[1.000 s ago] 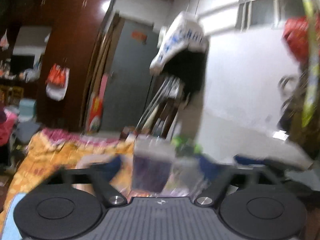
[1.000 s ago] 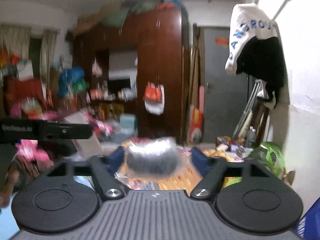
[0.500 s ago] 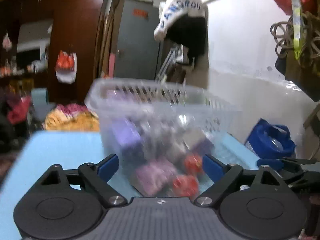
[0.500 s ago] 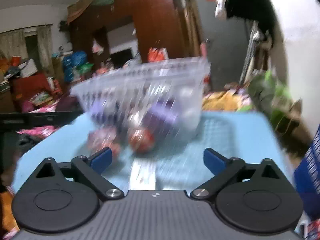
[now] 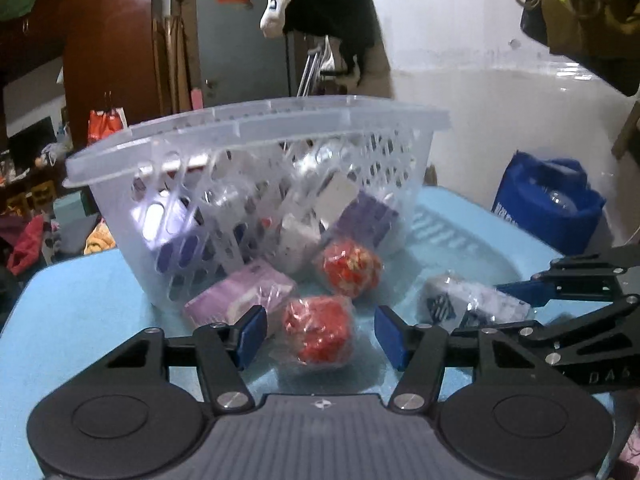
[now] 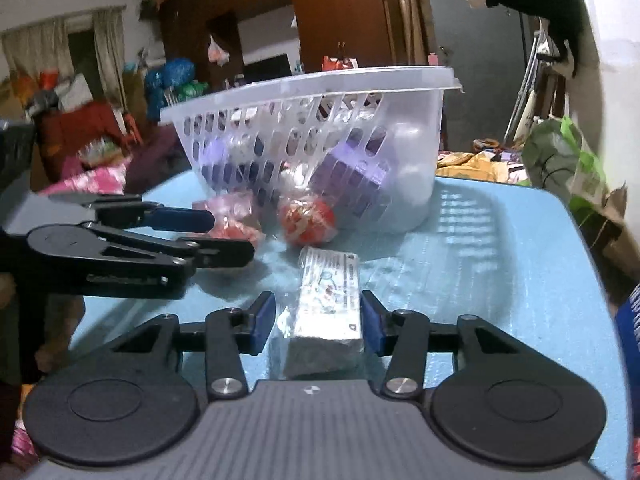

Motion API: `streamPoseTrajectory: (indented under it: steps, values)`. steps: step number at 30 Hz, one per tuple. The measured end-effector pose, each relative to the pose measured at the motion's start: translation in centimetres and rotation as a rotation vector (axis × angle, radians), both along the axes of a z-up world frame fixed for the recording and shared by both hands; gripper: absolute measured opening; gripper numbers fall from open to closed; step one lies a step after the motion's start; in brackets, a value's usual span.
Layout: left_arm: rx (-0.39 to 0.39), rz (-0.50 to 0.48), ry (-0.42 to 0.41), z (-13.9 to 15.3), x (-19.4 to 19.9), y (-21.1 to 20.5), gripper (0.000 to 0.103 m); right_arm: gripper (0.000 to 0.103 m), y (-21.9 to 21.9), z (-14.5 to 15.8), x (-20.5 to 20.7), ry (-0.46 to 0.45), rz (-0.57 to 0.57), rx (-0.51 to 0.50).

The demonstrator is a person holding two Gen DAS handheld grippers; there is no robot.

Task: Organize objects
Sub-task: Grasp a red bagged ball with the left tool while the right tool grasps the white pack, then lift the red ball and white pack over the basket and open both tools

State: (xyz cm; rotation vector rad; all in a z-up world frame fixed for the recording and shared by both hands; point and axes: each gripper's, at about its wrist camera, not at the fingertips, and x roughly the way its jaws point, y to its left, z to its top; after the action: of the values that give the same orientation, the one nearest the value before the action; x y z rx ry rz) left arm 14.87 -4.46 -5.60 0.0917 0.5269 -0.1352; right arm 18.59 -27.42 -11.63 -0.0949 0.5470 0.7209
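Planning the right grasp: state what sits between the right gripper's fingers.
In the right wrist view, a plastic-wrapped silver packet lies on the blue table inside the open right gripper.

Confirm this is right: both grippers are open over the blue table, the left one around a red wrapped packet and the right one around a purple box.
Not quite. The right gripper brackets a grey-white wrapped packet, not a purple box, as the right wrist view shows. The rest holds.

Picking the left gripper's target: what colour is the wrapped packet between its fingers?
Red with pale flecks, in clear wrap: the red packet, best in the left wrist view.
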Motion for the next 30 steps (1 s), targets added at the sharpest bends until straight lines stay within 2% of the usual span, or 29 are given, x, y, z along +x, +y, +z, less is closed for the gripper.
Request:
streamPoseTrajectory:
  steps: [1, 4, 5, 11, 17, 19, 21, 30]
  values:
    - [0.003, -0.004, 0.000, 0.0, -0.1, 0.0, 0.064, 0.051, 0.1, 0.0, -0.1, -0.004, -0.004, -0.009]
    - [0.035, -0.015, 0.027, -0.5, -0.2, -0.4, 0.047, 0.046, 0.2, -0.2, -0.2, -0.004, -0.006, -0.017]
    - [0.024, -0.014, 0.023, -0.6, -0.1, -0.4, 0.046, 0.045, 0.1, -0.2, -0.2, -0.013, -0.014, -0.015]
    - [-0.081, -0.024, -0.096, 0.2, -2.1, 1.7, 0.045, 0.043, -0.5, 0.1, -1.3, -0.095, -0.042, 0.011]
    - [-0.201, -0.029, -0.188, 0.0, -3.8, 4.6, 0.045, 0.043, -0.9, 0.3, -1.2, -0.103, -0.044, 0.045]
    - [-0.188, -0.029, -0.258, 0.1, -4.8, 4.4, 0.045, 0.043, -0.9, 0.3, -1.2, -0.103, -0.044, 0.046]
    - [-0.165, -0.030, -0.289, 0.0, -5.2, 3.9, 0.045, 0.043, -0.9, 0.3, -1.2, -0.108, -0.045, 0.047]
    - [-0.163, -0.026, -0.251, -0.1, -4.5, 3.8, 0.046, 0.043, -1.1, 0.2, -1.1, -0.104, -0.044, 0.068]
